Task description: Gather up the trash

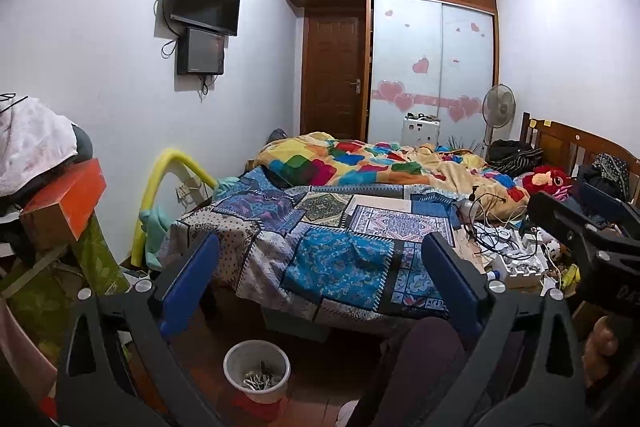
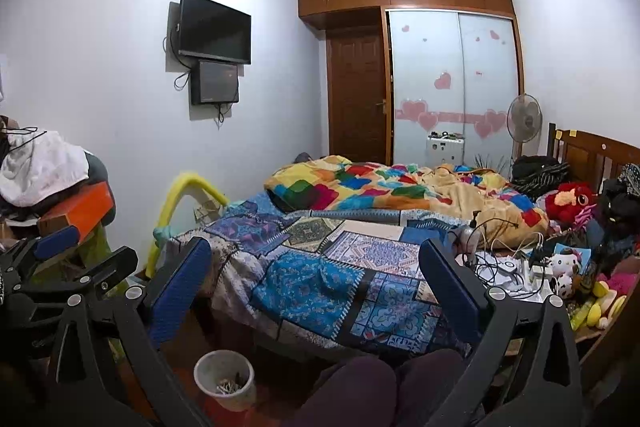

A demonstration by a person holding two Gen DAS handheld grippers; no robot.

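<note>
A white trash bin (image 1: pixel 257 371) (image 2: pixel 225 379) stands on the floor at the foot of the bed, with scraps at its bottom. My left gripper (image 1: pixel 320 243) hangs above and beyond the bin, jaws wide open with nothing between them, facing the patchwork bedspread (image 1: pixel 332 259). My right gripper (image 2: pixel 316 245) is also wide open and empty over the same bedspread (image 2: pixel 312 287). Loose cables, white boxes and small items (image 1: pixel 512 251) (image 2: pixel 512 267) lie cluttered on the bed's right side. In the right wrist view, the left tool shows at the left edge by a blue pad (image 2: pixel 56 241).
A colourful quilt (image 1: pixel 360 163) covers the far half of the bed. Plush toys (image 2: pixel 572 203) and dark clothes sit by the wooden headboard (image 2: pixel 592 155). An orange box (image 1: pixel 68 203) and laundry pile stand left. The person's knees (image 2: pixel 380 387) are below the grippers.
</note>
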